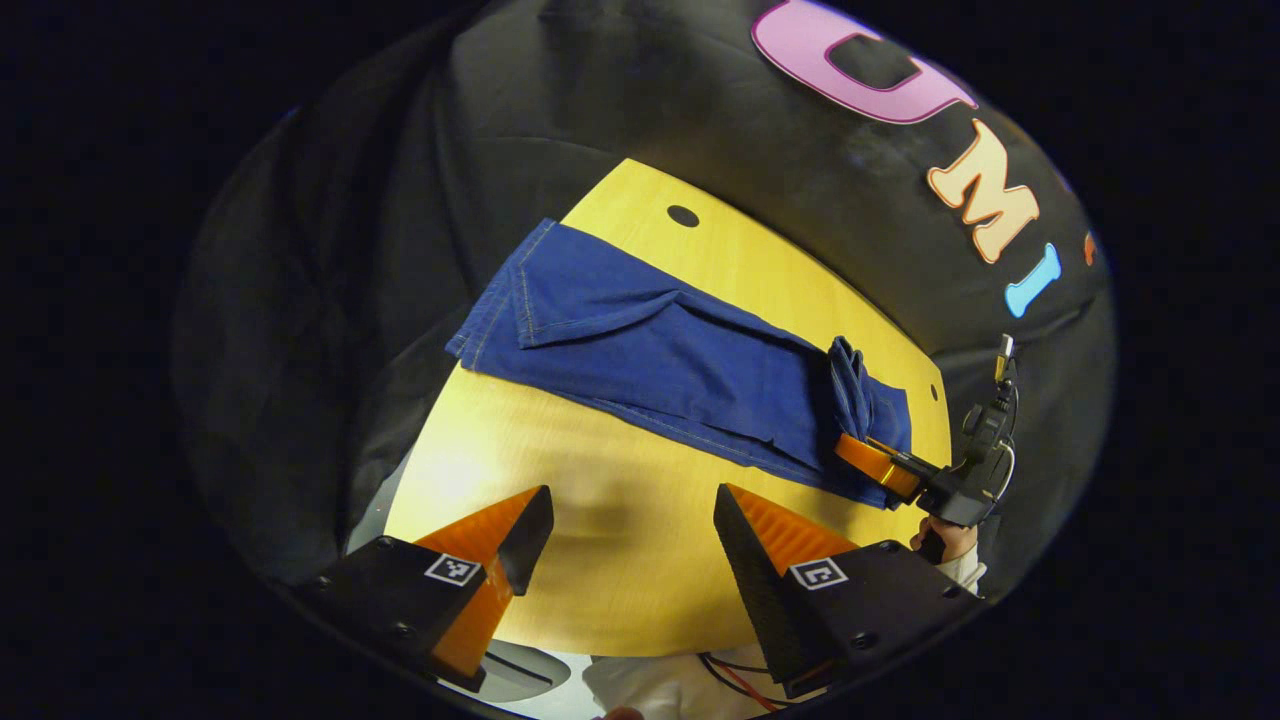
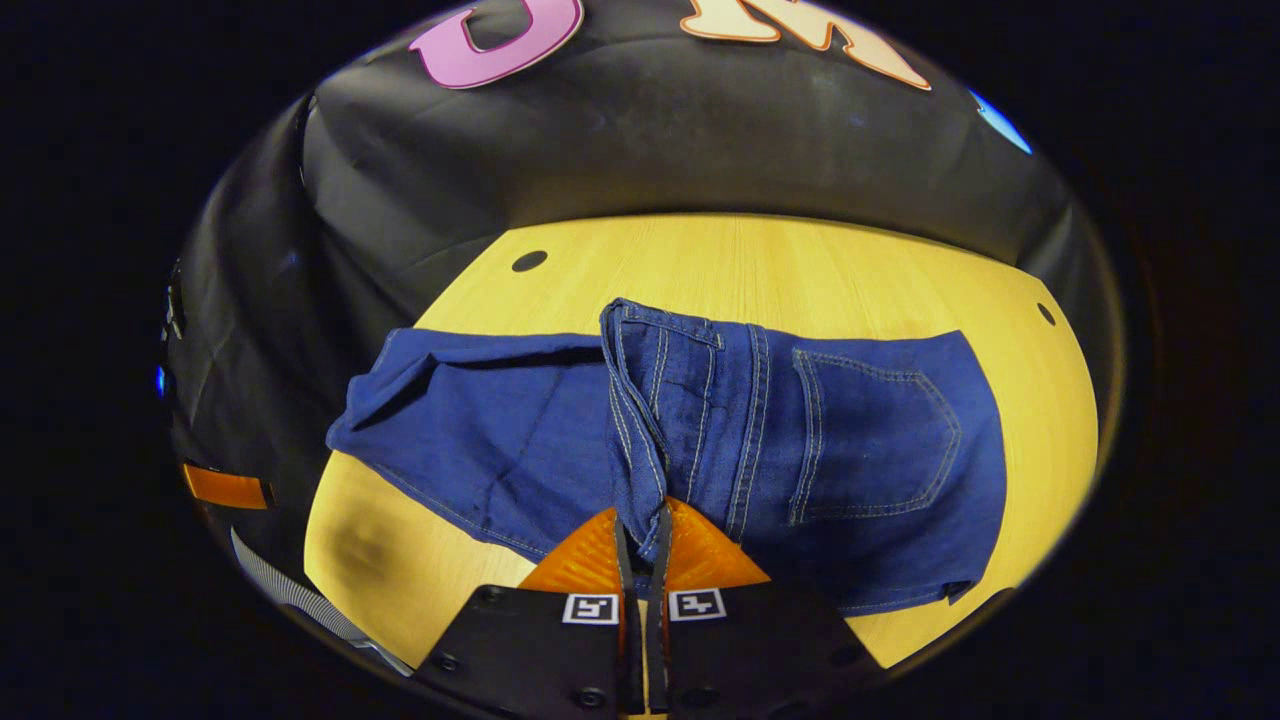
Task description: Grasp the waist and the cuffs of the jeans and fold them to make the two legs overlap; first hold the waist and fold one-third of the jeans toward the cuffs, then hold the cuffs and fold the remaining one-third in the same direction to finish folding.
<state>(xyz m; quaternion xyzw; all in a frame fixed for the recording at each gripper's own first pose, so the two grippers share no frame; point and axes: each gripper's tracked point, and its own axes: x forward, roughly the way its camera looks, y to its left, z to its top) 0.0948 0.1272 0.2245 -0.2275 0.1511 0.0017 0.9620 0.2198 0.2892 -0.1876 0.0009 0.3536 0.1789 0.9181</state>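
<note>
While one pair of jeans (image 1: 650,370) lies on one yellow wooden table (image 1: 620,560), two grippers are counted at work. The left gripper (image 1: 632,530) is held above bare tabletop near the table's near edge, its two fingers spread wide apart with nothing between them. The right gripper (image 2: 640,545) is clamped on a raised fold of denim at the waist (image 2: 640,420), both fingers pressed together on the cloth.

In the left gripper view, the long axis of the jeans runs diagonally across the table, from the cuffs (image 1: 520,290) at the far left to the waist end at the right, where the right gripper (image 1: 880,465) is seen gripping the bunched fabric, held by a hand (image 1: 945,540) in a white sleeve. In the right gripper view, the garment lies crosswise, legs extending to the left and the seat to the right. One back pocket (image 2: 880,440) faces upward on the seat. The legs lie flat, with one cuff corner turned over.

Three small dark holes are counted in the tabletop: one (image 1: 683,215) beyond the cuffs, one (image 1: 934,392) near the waist end, and one (image 2: 1046,313) at the far right in the right gripper view. Black cloth (image 2: 650,140) hangs behind the table. Nothing stands between the open left gripper and the jeans; bare tabletop separates them.
</note>
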